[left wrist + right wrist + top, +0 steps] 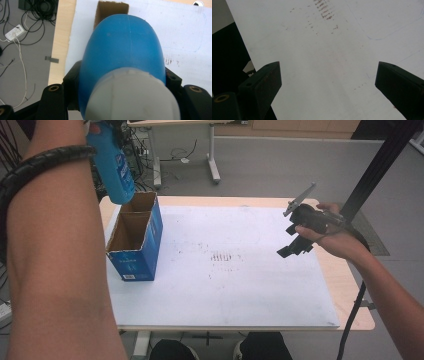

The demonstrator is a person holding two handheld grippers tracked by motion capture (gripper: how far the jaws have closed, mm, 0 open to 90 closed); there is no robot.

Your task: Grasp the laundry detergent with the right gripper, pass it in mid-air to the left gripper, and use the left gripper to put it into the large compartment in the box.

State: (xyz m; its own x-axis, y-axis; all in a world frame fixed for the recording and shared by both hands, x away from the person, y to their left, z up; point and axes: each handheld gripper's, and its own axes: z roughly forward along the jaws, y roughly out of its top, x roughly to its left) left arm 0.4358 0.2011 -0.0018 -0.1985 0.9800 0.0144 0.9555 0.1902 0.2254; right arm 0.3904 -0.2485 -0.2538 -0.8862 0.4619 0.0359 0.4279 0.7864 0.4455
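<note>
The blue bottle (111, 165) hangs cap-up in the air at about ten o'clock over the desk (350, 290), its rounded bottom just above the far compartment of the open blue cardboard box (135, 237). From the left gripper view the bottle's body bulges out between the black jaws, which are clamped on it just below its grey cap (132, 97) — a firm hold, as far as I can see. The left gripper (125, 82) points straight down at the box's brown opening (112, 10).

Both compartments look empty, so I'd judge the work to be at its midpoint: the bottle is picked up and carried to the box, but not yet lowered in or let go. What's left is to line it up with one compartment, sink it, and release.

Over at three o'clock the right gripper (295, 237) idles above the white sheet (240, 285) — its jaws stand wide apart with nothing between them, well away from the box.
</note>
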